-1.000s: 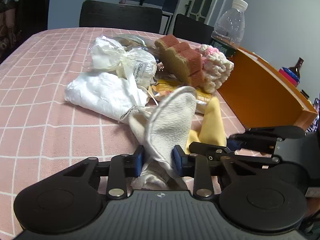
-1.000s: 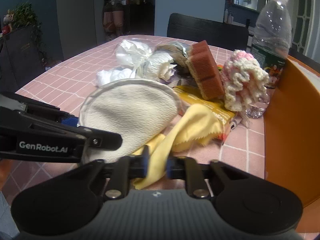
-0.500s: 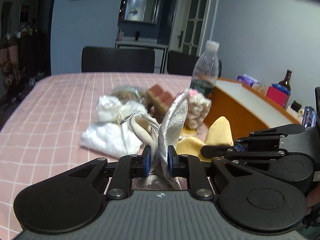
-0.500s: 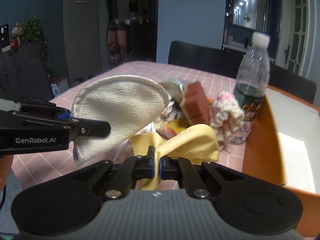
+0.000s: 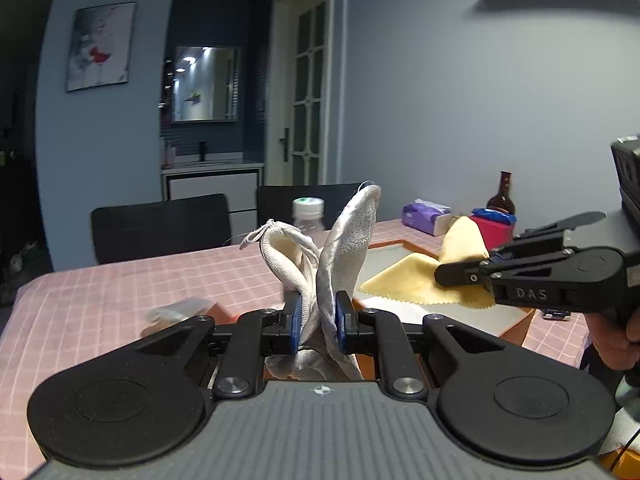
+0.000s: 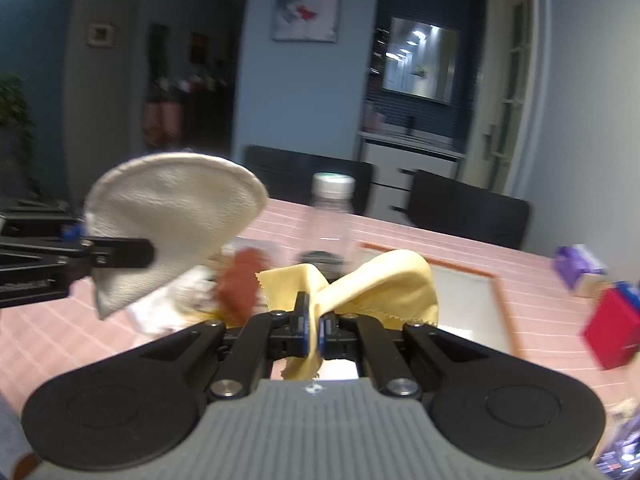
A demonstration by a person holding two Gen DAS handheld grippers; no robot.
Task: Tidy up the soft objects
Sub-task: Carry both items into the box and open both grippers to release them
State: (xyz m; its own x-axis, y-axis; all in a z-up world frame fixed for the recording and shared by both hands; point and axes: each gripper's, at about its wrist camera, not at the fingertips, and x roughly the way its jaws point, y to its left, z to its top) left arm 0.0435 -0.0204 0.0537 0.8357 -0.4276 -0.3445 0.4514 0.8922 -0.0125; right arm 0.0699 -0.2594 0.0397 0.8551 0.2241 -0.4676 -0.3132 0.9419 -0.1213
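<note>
Left wrist view
Left gripper point(image 5: 316, 316): the jaws are closed narrowly on the white pouch point(image 5: 340, 248), which is pinched at its lower part so that its rounded end stands upright, clear of the tabletop point(image 5: 120, 292).
Drawstring point(image 5: 256, 236): seen looped at the pouch's folded edge, left free.
Right gripper point(image 5: 460, 274): seen from the side at right, with the yellow cloth point(image 5: 424, 284) held at its tip above the orange tray point(image 5: 516, 320); the cloth is judged to be carried toward the tray for sorting.
Background: a water bottle point(image 5: 306, 216) stands behind the pouch; a tissue pack point(image 5: 426, 216) and a brown bottle point(image 5: 502, 196) lie beyond the tray.

Right wrist view
Right gripper point(image 6: 314, 326): the jaws are pressed almost together on a thin fold of the yellow cloth point(image 6: 392, 280), whose loose corners hang free on either side.
Left gripper point(image 6: 132, 252): seen at left, gripping the white pouch point(image 6: 176, 220) in the air.
Brown sponge point(image 6: 240, 284): blurred, left among the remaining soft items on the tabletop point(image 6: 60, 344).
Orange tray point(image 6: 504, 308): judged the destination, lying just beyond the cloth.
</note>
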